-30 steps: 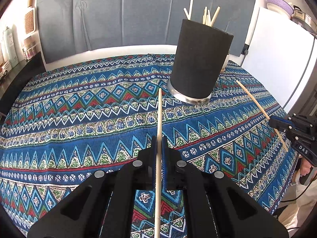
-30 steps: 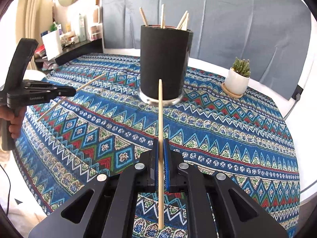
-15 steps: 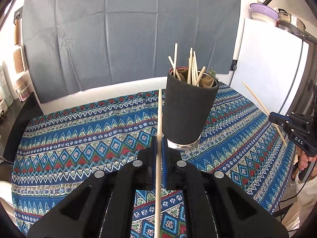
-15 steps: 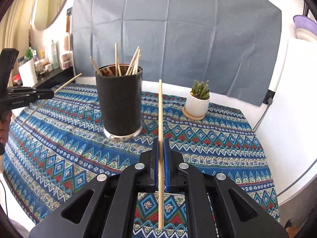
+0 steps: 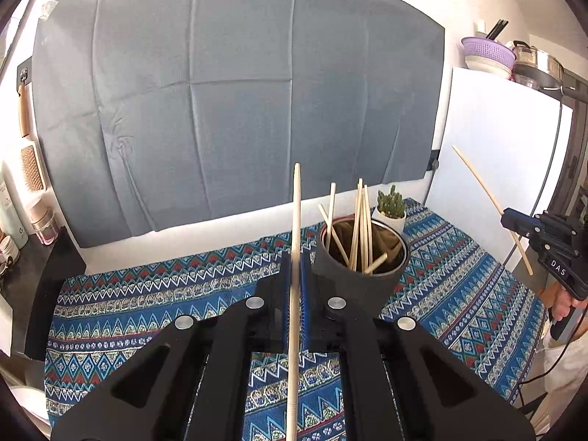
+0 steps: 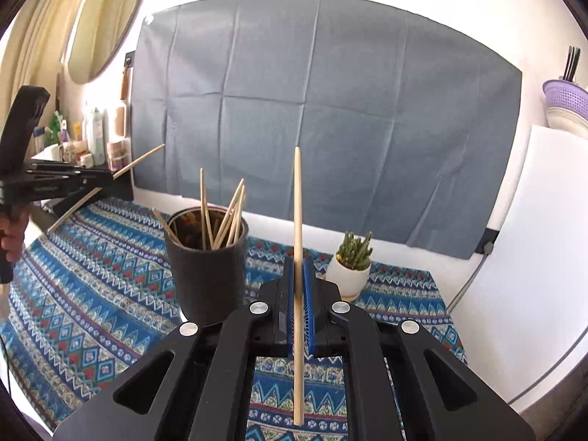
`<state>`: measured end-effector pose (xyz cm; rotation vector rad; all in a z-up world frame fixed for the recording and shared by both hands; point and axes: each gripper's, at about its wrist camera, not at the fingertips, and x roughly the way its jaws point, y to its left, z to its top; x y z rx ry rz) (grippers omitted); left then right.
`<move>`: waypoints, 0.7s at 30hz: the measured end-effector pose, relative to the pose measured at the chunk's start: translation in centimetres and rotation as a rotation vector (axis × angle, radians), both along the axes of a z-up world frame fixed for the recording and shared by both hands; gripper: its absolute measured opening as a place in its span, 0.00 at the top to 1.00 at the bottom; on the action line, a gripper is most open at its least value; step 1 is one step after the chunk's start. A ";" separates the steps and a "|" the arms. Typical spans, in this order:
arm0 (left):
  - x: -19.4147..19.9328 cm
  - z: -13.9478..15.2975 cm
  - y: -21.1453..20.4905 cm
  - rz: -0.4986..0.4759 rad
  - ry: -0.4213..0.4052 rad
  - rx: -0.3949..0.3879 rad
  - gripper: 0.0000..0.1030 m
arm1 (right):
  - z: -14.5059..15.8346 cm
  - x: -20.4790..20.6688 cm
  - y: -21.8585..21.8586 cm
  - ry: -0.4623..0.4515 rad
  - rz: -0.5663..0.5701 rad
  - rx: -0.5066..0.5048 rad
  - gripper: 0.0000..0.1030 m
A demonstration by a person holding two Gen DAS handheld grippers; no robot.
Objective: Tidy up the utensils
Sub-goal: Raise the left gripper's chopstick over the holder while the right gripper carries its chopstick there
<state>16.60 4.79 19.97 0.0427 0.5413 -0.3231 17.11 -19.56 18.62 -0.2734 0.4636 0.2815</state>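
Centrally, each claw clamps one chopstick: left claw (image 5: 294, 275), right claw (image 6: 299, 279); black holder (image 6: 207, 275) of sticks and cactus pot (image 6: 349, 272) stand behind on the table (image 6: 92, 294).

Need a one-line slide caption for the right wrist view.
Right gripper clamps a wooden chopstick above the patterned tablecloth, beside the dark holder of chopsticks.

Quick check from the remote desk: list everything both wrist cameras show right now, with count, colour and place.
Cup: one, black, on the tablecloth, holding several pale wooden chopsticks.
Tablecloth: one, blue patterned, covering the table.
Cactus: one, green, white pot, beyond the cup.
Backdrop: one, grey, on the wall.
Colander: one, purple, atop the white cabinet.
Mirror: one, round, on the wall.
Left claw: shut on one chopstick.
Right claw: shut on another chopstick.
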 end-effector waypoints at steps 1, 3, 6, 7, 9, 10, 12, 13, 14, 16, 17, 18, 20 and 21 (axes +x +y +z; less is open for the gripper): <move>0.3 0.4 0.2 -0.005 -0.007 -0.021 0.95 | 0.3 0.4 0.2 -0.007 0.006 0.009 0.95; 1.0 1.0 0.6 -0.032 -0.012 -0.069 0.95 | 0.8 1.1 0.4 -0.029 0.011 0.031 0.95; 2.0 1.6 0.9 -0.037 -0.019 -0.112 0.95 | 1.3 2.2 1.1 -0.038 0.032 0.063 0.95; 2.2 1.7 0.9 -0.046 -0.020 -0.127 0.95 | 1.4 2.6 1.3 -0.043 0.037 0.074 0.95; 2.7 2.0 0.9 -0.062 -0.039 -0.164 0.95 | 1.7 3.5 1.5 -0.056 0.046 0.113 0.95; 3.0 2.2 0.8 -0.069 -0.050 -0.183 0.95 | 1.8 3.8 1.6 -0.061 0.058 0.145 0.95; 3.7 2.2 0.6 -0.083 -0.064 -0.230 0.95 | 2.0 4.8 1.9 -0.061 0.087 0.212 0.95; 4.1 2.1 0.5 -0.092 -0.069 -0.255 0.95 | 2.0 5.3 2.0 -0.059 0.100 0.239 0.95; 4.5 1.9 0.3 -0.101 -0.075 -0.283 0.95 | 1.9 5.8 2.2 -0.060 0.111 0.261 0.95; 5.4 1.3 -0.1 -0.123 -0.082 -0.343 0.95 | 1.6 6.6 2.8 -0.061 0.135 0.305 0.95; 5.9 1.1 -0.3 -0.134 -0.085 -0.369 0.95 | 1.4 7.0 3.0 -0.062 0.149 0.327 0.95; 6.3 0.8 -0.5 -0.146 -0.093 -0.400 0.95 | 1.1 7.4 3.3 -0.063 0.162 0.350 0.95; 6.9 0.3 -0.9 -0.176 -0.119 -0.446 0.95 | 0.6 8.1 3.8 -0.061 0.183 0.385 0.95; 7.1 0.1 -1.1 -0.184 -0.137 -0.468 0.95 | 0.2 8.4 4.0 -0.065 0.189 0.401 0.95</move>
